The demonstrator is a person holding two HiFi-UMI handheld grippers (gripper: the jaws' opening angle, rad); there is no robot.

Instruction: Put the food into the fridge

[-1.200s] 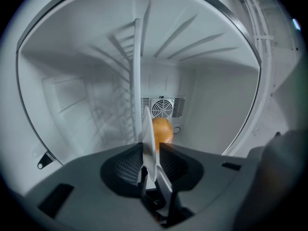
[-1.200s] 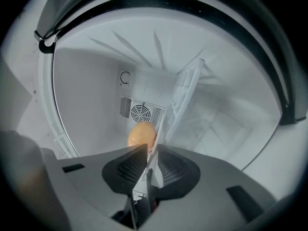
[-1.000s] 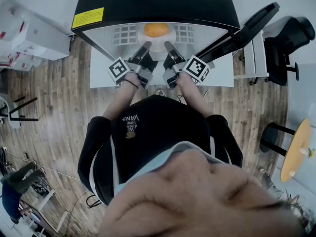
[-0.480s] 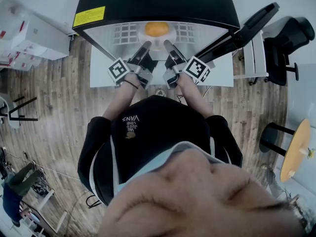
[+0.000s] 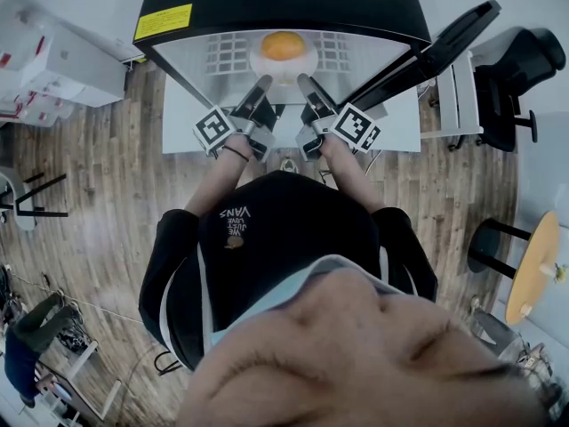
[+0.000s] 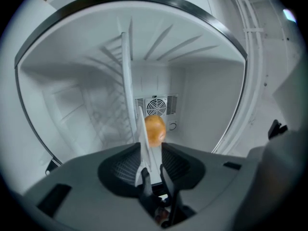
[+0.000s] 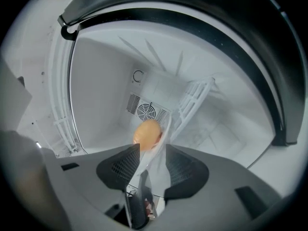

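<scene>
Right gripper (image 7: 153,150) jaws have just been opening and now stand released, with the thin white plate (image 7: 155,174) rim loose between them. The left gripper (image 6: 150,148) is likewise slack around it. Smooth, round orange food (image 7: 147,134) sits on the plate inside the fridge (image 5: 276,3). Only the gripper views show the rear fan grille (image 7: 144,111), and only the head view shows the fridge's glossy black top.
</scene>
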